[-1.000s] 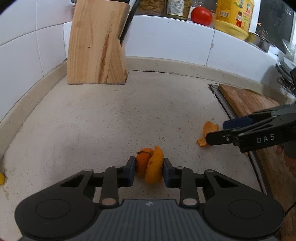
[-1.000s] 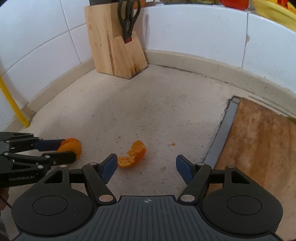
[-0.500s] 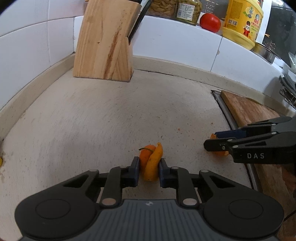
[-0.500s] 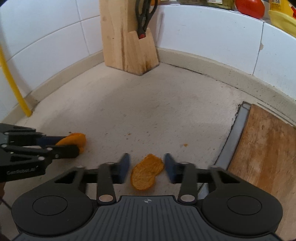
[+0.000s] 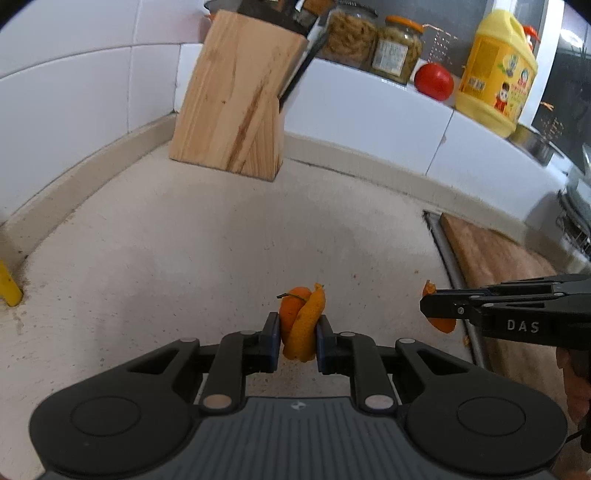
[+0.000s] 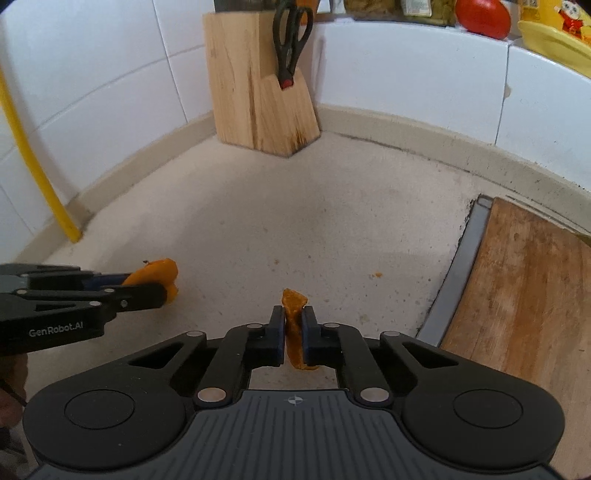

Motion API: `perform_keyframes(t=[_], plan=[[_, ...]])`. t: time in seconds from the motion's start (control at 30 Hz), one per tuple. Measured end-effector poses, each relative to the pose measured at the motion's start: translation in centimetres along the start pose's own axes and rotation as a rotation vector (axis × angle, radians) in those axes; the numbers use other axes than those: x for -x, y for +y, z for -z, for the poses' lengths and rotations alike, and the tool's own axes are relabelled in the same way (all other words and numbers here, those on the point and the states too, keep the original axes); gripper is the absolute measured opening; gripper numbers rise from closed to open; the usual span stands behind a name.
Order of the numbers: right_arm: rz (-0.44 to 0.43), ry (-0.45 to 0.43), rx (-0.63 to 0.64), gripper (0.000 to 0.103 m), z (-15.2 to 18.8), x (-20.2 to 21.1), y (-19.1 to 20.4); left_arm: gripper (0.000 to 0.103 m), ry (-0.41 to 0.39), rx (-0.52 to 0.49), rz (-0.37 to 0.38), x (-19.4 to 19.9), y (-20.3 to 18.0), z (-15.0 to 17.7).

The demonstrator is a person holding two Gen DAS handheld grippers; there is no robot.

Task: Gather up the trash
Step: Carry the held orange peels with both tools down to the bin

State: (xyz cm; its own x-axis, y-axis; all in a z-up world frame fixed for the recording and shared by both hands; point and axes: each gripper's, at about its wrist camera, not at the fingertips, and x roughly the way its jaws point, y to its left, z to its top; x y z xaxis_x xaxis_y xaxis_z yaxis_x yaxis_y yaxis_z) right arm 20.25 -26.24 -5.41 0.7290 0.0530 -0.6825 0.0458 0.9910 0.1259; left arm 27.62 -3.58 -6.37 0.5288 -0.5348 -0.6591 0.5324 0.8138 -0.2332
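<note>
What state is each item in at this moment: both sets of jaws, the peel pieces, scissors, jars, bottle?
Left gripper: jaws shut on orange peel.
Right gripper: jaws shut on a smaller peel piece.
Scissors: closed, slotted in knife block.
Jars: lidded, upright.
Yellow bottle: upright; cap out of view.

Right wrist view: jars (image 6: 388, 7) and yellow bottle (image 6: 554, 29) cut off by top edge, labels unreadable. Knife block (image 6: 255, 85) top cropped. Left wrist view: right peel piece (image 5: 441, 322) mostly hidden behind right gripper (image 5: 428, 308). Dish rack (image 5: 574, 225) at right edge blurred, contents indeterminate.
</note>
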Motion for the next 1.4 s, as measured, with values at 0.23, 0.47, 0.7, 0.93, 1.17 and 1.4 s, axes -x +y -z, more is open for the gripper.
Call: perform_keyframes(t=[0.23,0.47,0.7,0.93,1.17,1.4], plan=[[-0.036,-0.047,-0.020,0.012,-0.9,2.0,0.3,0.014,-0.041,0.027,-0.016,2.1,0.3,-0.2],[-0.068,-0.074,0.023,0.012,-1.7,2.8,2.4,0.014,-0.083,0.047,-0.058,4.7,0.3,-0.1],[-0.109,-0.078,0.064,0.011,-1.8,3.2,4.8,0.014,-0.114,0.062,-0.096,7.2,0.3,0.4],[-0.146,-0.088,0.103,0.011,-1.8,4.1,6.8,0.014,-0.151,0.081,-0.142,10.0,0.8,1.4],[-0.190,-0.092,0.153,0.011,-1.4,5.0,9.5,0.014,-0.178,0.103,-0.183,12.7,1.7,2.8],[-0.229,-0.097,0.198,0.012,-1.0,5.8,12.3,0.014,-0.205,0.127,-0.227,15.4,2.7,4.2]])
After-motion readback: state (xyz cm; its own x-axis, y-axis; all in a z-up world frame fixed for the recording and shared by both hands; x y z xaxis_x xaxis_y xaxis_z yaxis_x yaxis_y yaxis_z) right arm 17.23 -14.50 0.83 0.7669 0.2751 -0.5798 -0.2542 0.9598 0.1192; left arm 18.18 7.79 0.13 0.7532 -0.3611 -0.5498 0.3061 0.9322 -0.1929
